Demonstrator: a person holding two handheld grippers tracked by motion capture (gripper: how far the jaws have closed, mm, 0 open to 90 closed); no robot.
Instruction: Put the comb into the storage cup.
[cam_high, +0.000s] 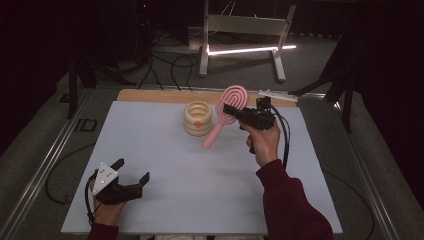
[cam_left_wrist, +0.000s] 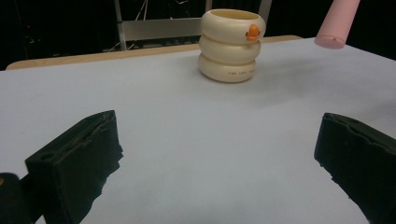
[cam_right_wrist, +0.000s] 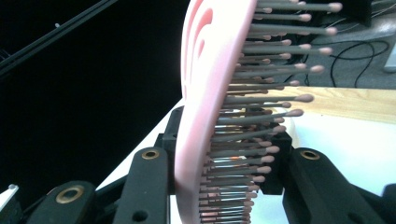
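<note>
Hairbrush (cam_high: 224, 116), pink, clamped at its head by the right gripper (cam_high: 235, 111) and held up off the white table (cam_high: 175, 195), above its far right part. Right gripper view: one jaw presses the smooth pink back of the hairbrush (cam_right_wrist: 198, 107), the other bears against the bristle side; bristles are thin grey pins with small pink ball tips, set in rows and pointing away from the back. Head is oval with curved concentric slots cut through it; a straight round handle slants down and to the left in the high view, its blunt end hanging free above the table just right of the holder. Cream holder (cam_high: 198, 119), shaped like three stacked rings with a small orange mark on the upper ring, stands upright on the far middle of the table, open at the top. Left gripper (cam_high: 131, 175) rests at the near left corner, jaws spread wide with nothing between them, well apart from holder and hairbrush.
</note>
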